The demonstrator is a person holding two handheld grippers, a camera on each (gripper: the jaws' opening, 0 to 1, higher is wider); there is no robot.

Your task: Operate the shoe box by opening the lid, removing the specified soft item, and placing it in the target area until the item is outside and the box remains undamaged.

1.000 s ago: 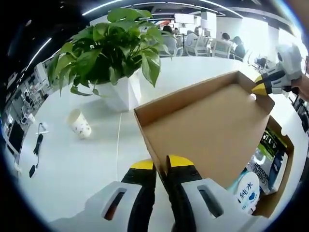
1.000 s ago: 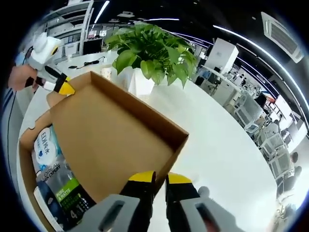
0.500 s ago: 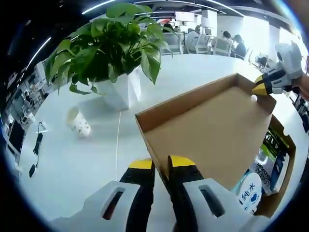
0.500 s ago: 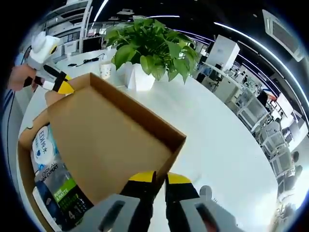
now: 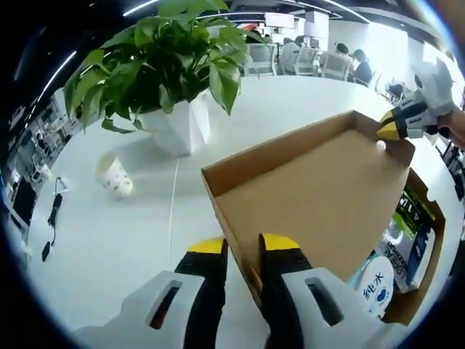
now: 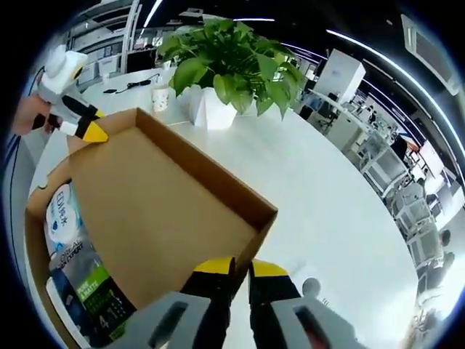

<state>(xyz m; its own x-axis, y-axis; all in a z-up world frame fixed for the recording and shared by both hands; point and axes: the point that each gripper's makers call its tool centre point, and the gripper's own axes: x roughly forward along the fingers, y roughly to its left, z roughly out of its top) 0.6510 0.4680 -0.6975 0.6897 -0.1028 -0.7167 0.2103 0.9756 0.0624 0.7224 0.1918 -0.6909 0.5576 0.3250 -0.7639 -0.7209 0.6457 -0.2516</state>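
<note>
The brown cardboard lid [image 5: 320, 196] is tipped up over the shoe box [image 5: 430, 218], its hollow side showing. My left gripper [image 5: 243, 251] straddles the lid's near rim with its jaws a little apart, so it is open. The right gripper [image 5: 396, 131] pinches the lid's far corner. In the right gripper view, my right gripper [image 6: 242, 267] is shut on the lid [image 6: 160, 203] rim, and the left gripper [image 6: 91, 132] sits at the opposite corner. Soft packs lie in the box [image 6: 35, 218]: a white-and-blue pack [image 6: 67, 225] and a green-labelled pack [image 6: 98, 291].
A potted green plant [image 5: 167, 65] in a white pot [image 5: 178, 131] stands on the white table beyond the lid. A paper cup [image 5: 112, 174] lies to its left, and a black cable [image 5: 54, 218] runs near the table edge. People sit at far desks.
My left gripper's jaws have spread a little around the lid rim. The lid has tilted slightly lower. The right gripper keeps its hold.
</note>
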